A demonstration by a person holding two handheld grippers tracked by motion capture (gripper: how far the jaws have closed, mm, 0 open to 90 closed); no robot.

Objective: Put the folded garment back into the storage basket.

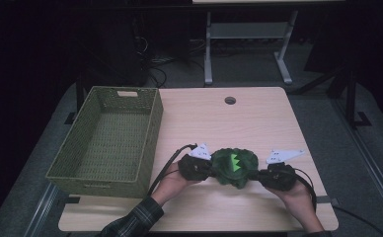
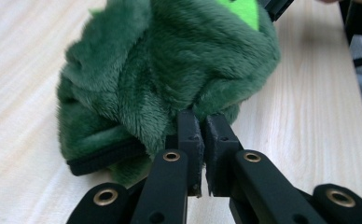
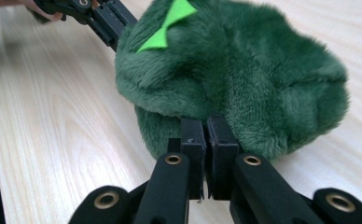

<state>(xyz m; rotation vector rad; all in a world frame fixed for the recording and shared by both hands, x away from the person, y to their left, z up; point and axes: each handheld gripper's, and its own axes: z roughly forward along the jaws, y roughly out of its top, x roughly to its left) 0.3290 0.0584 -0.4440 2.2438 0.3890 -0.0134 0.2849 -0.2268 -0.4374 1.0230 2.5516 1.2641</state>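
A dark green plush item [image 1: 235, 167] with bright green felt triangles hangs between both grippers, low over the front of the wooden table [image 1: 219, 118]. My left gripper [image 1: 205, 169] is shut on the plush's left edge; in the left gripper view its pads [image 2: 202, 130] pinch the green fur [image 2: 170, 70], with a black trim strip at the plush's lower left. My right gripper [image 1: 261, 175] is shut on the opposite edge, and in the right gripper view its pads [image 3: 205, 128] clamp the fur [image 3: 244, 74]. The left gripper [image 3: 100, 16] appears beyond the plush there.
A large green woven basket [image 1: 150, 143] stands on the table's left side, with nothing visible inside it. A round cable hole [image 1: 230, 100] lies near the table's far edge. A metal table frame [image 1: 248, 44] stands on the dark floor behind.
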